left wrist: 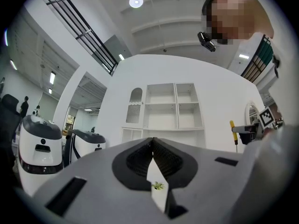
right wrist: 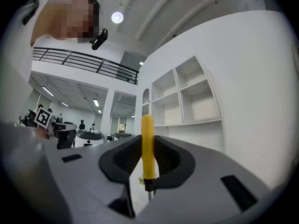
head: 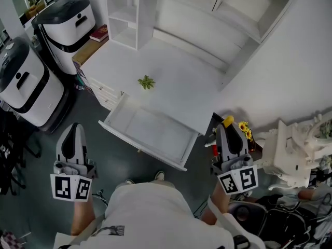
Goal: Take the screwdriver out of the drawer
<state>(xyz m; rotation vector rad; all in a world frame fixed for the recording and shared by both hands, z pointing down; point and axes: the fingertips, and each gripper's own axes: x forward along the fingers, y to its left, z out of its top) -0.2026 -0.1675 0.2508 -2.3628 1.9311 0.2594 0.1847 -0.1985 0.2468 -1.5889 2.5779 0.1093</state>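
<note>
Lower left, my left gripper (head: 75, 128) holds its jaws together, empty. Centre, the white drawer (head: 155, 131) stands open. Lower right, my right gripper (head: 229, 127) clamps the yellow-handled screwdriver (right wrist: 147, 143) upright, outside the drawer.

Two grippers are counted, the left gripper (head: 75, 126) and the right gripper (head: 228, 124), along with one screwdriver (right wrist: 147, 143). One drawer (head: 140, 147) is seen pulled out under one white bench (head: 176, 71), on which one green sprig (head: 146, 82) is counted. Two white-and-black machines are counted, a nearer machine (head: 23, 82) and a farther machine (head: 65, 25), and one red book (head: 99, 33).
</note>
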